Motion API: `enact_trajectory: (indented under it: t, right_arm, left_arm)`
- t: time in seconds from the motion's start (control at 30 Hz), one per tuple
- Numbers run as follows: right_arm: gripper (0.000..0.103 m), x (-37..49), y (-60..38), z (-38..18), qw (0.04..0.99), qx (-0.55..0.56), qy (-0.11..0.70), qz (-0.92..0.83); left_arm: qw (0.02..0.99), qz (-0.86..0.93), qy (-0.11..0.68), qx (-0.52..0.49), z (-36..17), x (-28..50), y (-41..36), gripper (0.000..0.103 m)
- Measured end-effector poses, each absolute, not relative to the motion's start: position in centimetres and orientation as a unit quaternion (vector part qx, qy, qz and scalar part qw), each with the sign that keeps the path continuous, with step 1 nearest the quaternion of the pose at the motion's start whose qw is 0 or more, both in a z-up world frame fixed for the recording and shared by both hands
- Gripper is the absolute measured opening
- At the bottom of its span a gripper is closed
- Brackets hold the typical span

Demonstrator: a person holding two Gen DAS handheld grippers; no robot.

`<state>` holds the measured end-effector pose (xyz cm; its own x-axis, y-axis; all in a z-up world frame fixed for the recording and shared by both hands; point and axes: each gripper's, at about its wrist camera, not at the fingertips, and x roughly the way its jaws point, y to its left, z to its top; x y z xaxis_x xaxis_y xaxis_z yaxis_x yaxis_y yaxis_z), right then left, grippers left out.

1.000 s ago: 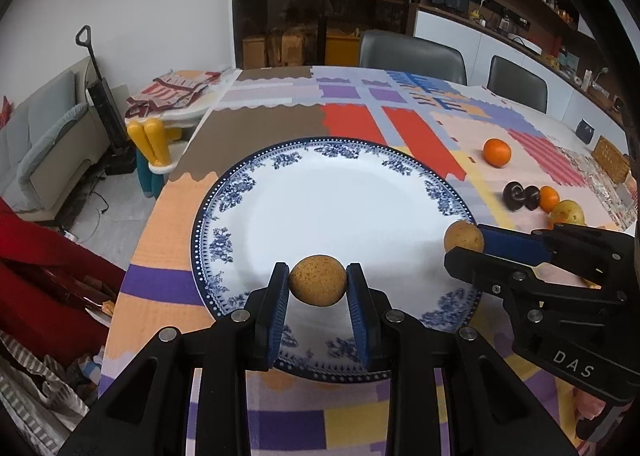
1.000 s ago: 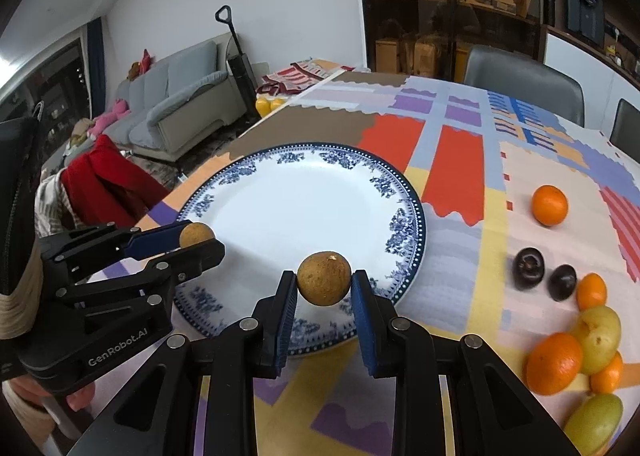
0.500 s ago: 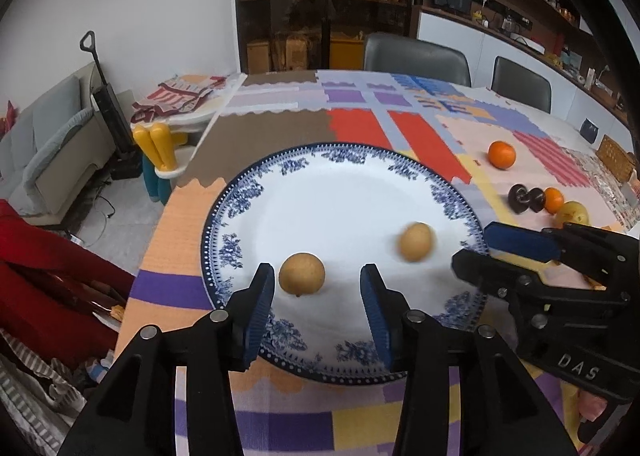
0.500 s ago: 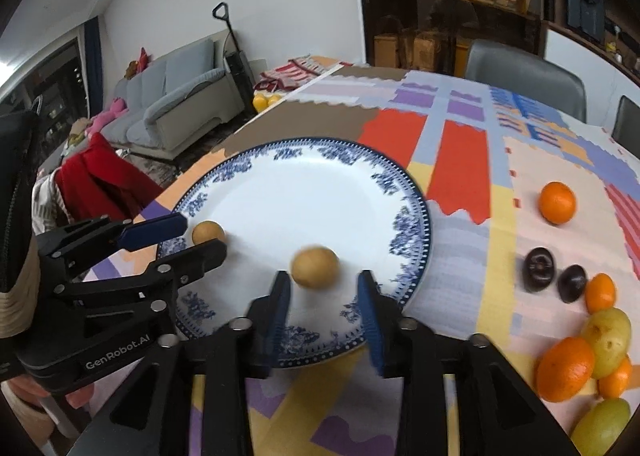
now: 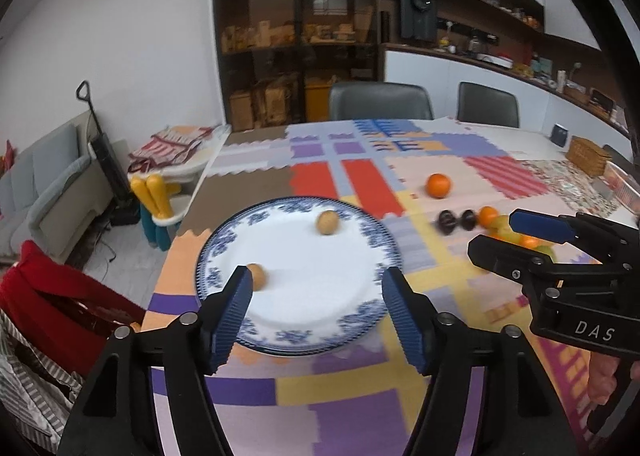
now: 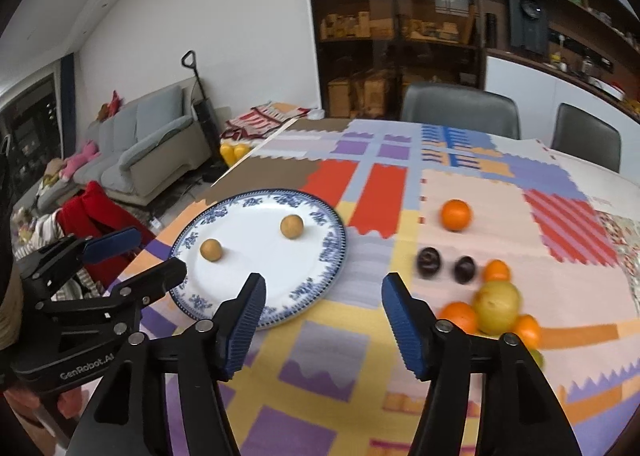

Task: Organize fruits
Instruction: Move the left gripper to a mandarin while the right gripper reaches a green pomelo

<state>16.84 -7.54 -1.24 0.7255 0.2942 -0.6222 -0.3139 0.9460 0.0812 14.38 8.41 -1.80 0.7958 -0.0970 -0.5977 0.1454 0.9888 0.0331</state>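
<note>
A blue-and-white plate [image 5: 304, 332] [image 6: 320, 276] lies on the patchwork tablecloth. Two small tan round fruits rest on it: one near its left side [image 5: 257, 276] [image 6: 211, 249], one toward its far side [image 5: 328, 222] [image 6: 291, 225]. My left gripper [image 5: 316, 308] is open and empty, raised above the plate's near edge. My right gripper [image 6: 322, 320] is open and empty, raised to the right of the plate. A lone orange [image 6: 455, 214] [image 5: 438, 184], two dark plums [image 6: 429, 260] [image 6: 464, 268] and a pile of oranges and yellow-green fruit [image 6: 497, 306] lie to the right.
Two grey chairs [image 6: 460, 109] stand at the table's far side. A wicker box [image 5: 588, 155] sits at the far right. A sofa [image 6: 148, 143], a red garment [image 6: 84, 215] and a small stool with yellow legs [image 5: 158, 191] are off the table's left edge.
Both grippers opened and let go of their tan fruits, which now rest on the plate. Both grippers have pulled up and back from the plate.
</note>
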Motion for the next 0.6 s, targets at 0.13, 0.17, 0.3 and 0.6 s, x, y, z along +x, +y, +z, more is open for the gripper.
enact_trajectory:
  t: [0.13,0.17,0.3,0.6]
  right_arm:
    - [0.069,14.9,-9.7,0.0,0.939,-0.015,0.315,0.137]
    - [0.07,14.4,-10.2,0.2,0.942,-0.017,0.31,0.129]
    - [0.075,12.6,-12.2,1.1,0.951,-0.023,0.291,0.099]
    - [0.078,10.0,-15.9,1.8,0.963,-0.039,0.264,0.032]
  left_arm:
    - [0.95,-0.084,0.297,0.051,-0.7,13.1,6.6,0.07]
    - [0.951,-0.089,0.291,0.055,-0.4,12.8,6.1,0.072]
    - [0.953,-0.114,0.271,0.069,0.3,11.8,4.0,0.075]
    - [0.952,-0.172,0.238,0.089,0.0,12.1,0.4,0.078]
